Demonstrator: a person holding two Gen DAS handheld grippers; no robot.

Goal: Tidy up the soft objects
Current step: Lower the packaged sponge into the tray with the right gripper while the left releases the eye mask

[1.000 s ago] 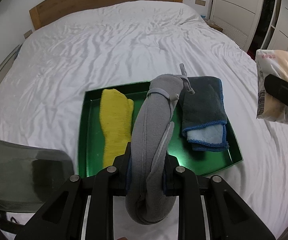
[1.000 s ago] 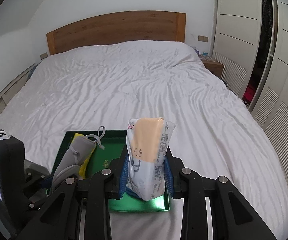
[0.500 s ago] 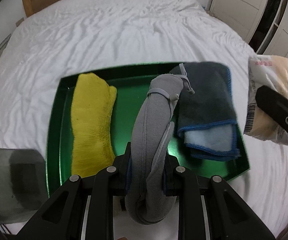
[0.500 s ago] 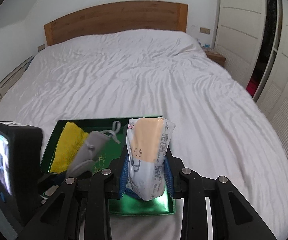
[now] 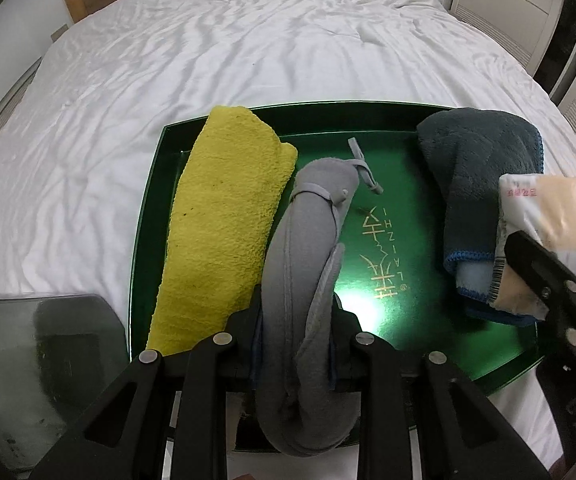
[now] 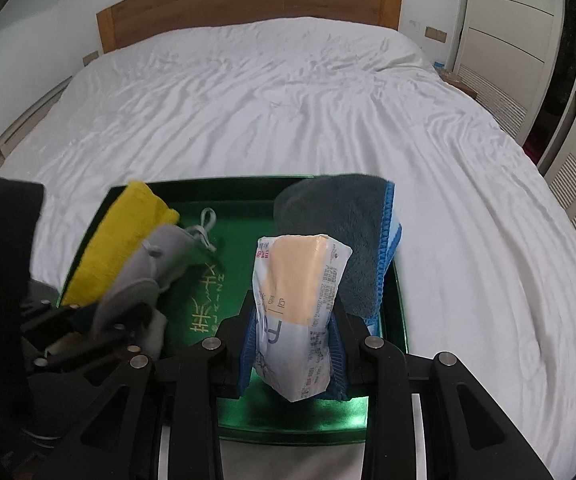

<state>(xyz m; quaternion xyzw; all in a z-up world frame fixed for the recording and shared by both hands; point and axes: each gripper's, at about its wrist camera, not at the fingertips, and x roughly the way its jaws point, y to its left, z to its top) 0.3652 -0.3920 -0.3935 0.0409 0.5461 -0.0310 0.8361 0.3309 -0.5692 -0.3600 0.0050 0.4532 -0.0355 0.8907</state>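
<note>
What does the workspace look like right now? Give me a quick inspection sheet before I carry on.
Surface: white bedsheet, wrinkled, with a green tray resting on it.
Job's things: yellow towel lies along the tray's left side; dark grey cloth with blue edging on its right side; gold lettering on the bare middle.
Clutter: nothing seen.
Grippers: left gripper shut on a grey pouch over the tray; right gripper shut on a tissue pack over the tray.
Cables: nothing seen.
Surroundings: wooden headboard, white wardrobe doors to the right.
</note>
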